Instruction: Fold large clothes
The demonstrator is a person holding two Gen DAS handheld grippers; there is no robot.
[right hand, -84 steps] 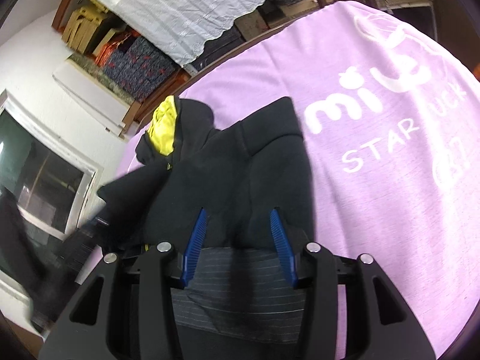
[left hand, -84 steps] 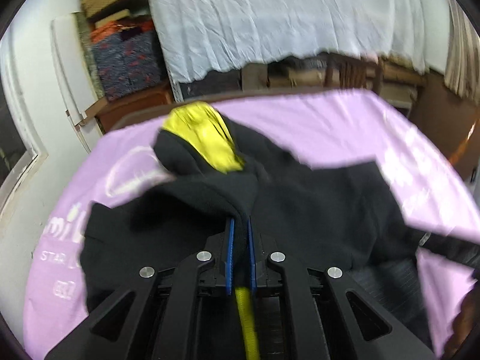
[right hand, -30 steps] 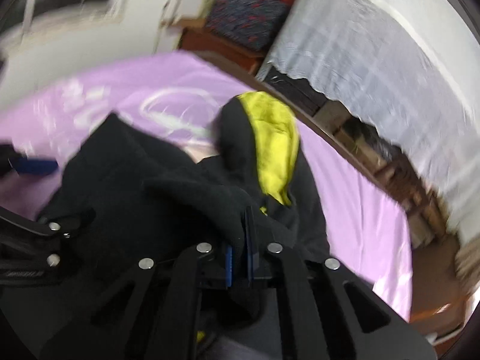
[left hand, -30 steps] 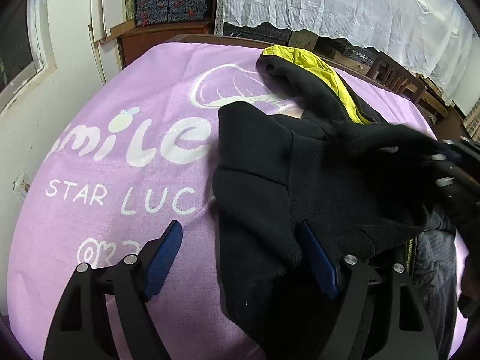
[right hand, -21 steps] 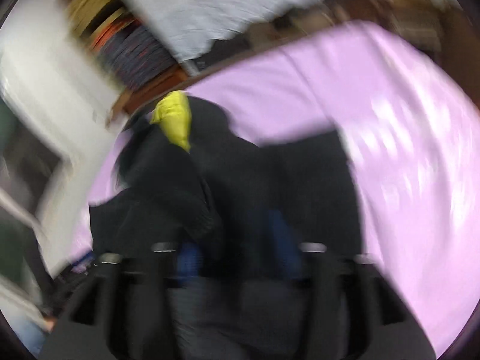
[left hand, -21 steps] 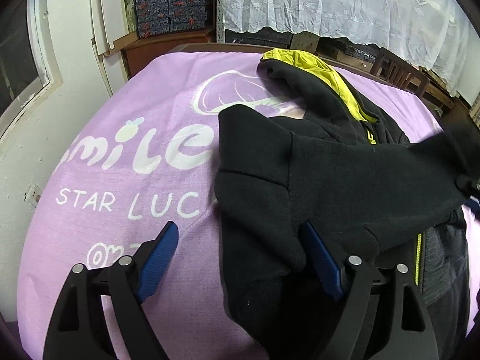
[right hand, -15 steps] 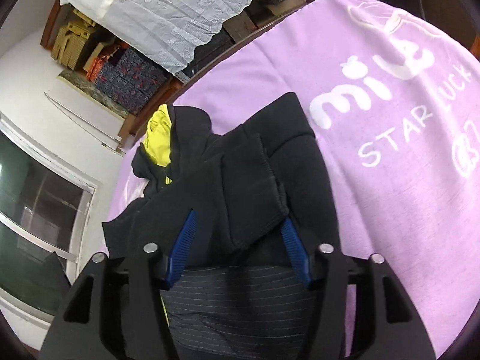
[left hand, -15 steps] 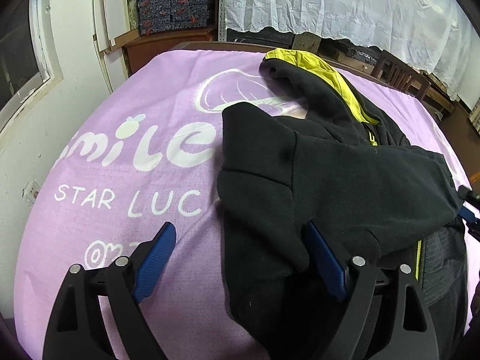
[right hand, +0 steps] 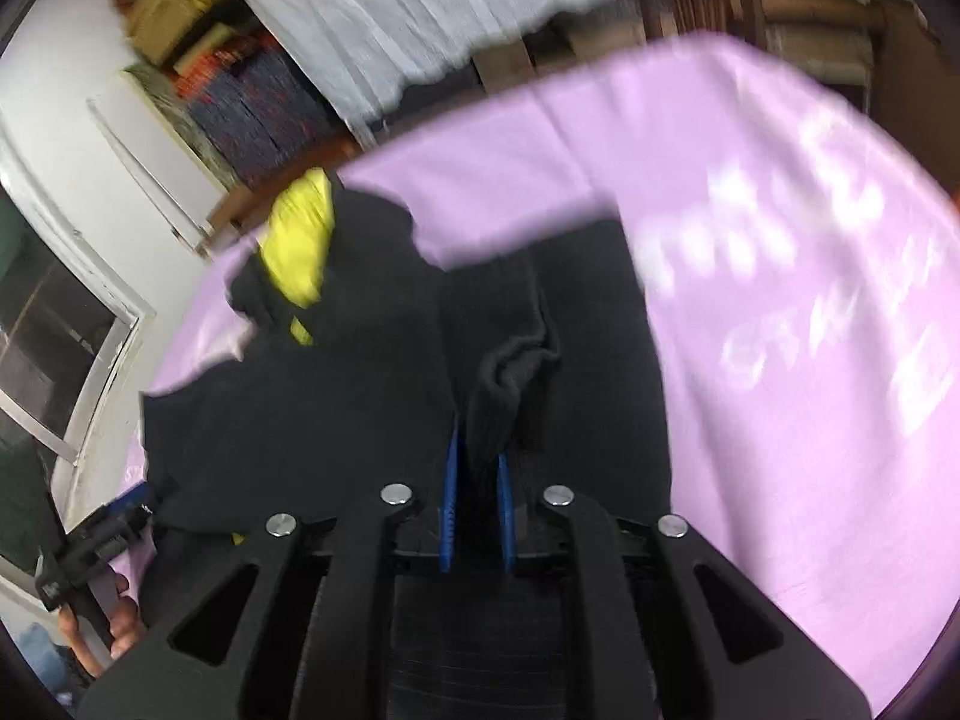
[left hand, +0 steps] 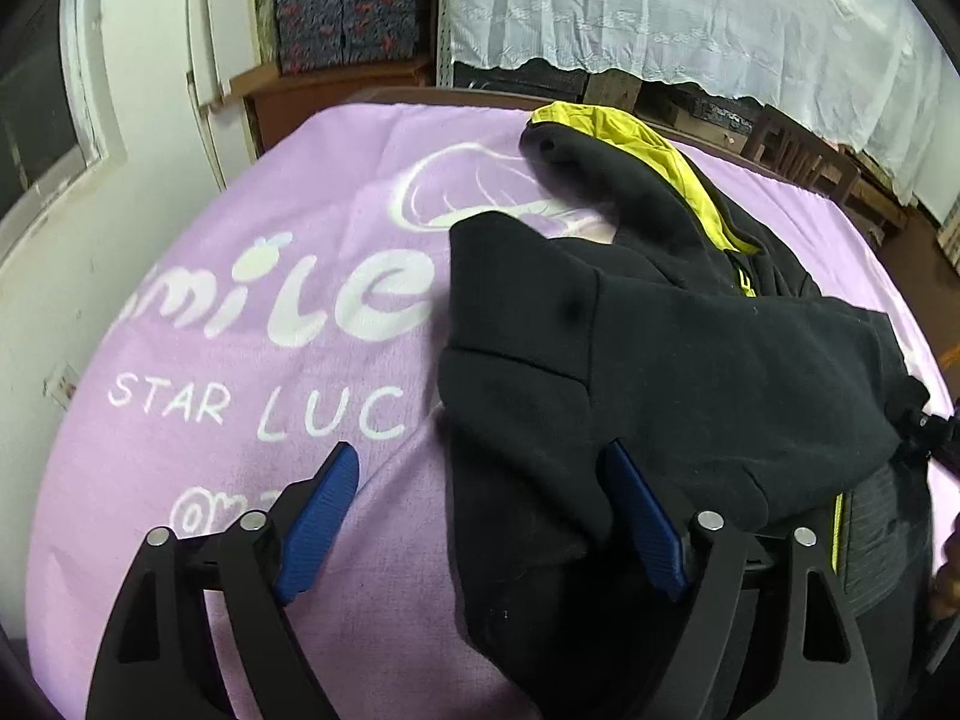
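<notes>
A black hoodie point(left hand: 690, 372) with a yellow-lined hood point(left hand: 648, 144) lies on a purple blanket point(left hand: 270, 312) printed with white letters. One sleeve is folded across its body. My left gripper point(left hand: 480, 516) hangs over the hoodie's near left edge. Its jaws stand wide and are closing a little, with the black edge between them and not pinched. In the right wrist view, my right gripper point(right hand: 477, 501) is closing, and its blue pads press on the bunched sleeve cuff point(right hand: 510, 360). That view is blurred. The hood point(right hand: 300, 252) lies at the far left there.
A hand point(right hand: 114, 618) holds the left gripper at the lower left of the right wrist view. Behind the blanket are a white lace curtain point(left hand: 660, 6), a wooden shelf with patterned boxes point(left hand: 342, 6), a wooden chair point(left hand: 798, 144) and a window point(left hand: 36, 114) on the left.
The right gripper carried the sleeve across the hoodie, opened and let it drop, then shut again on the cuff. The left gripper has stayed open in about the same place.
</notes>
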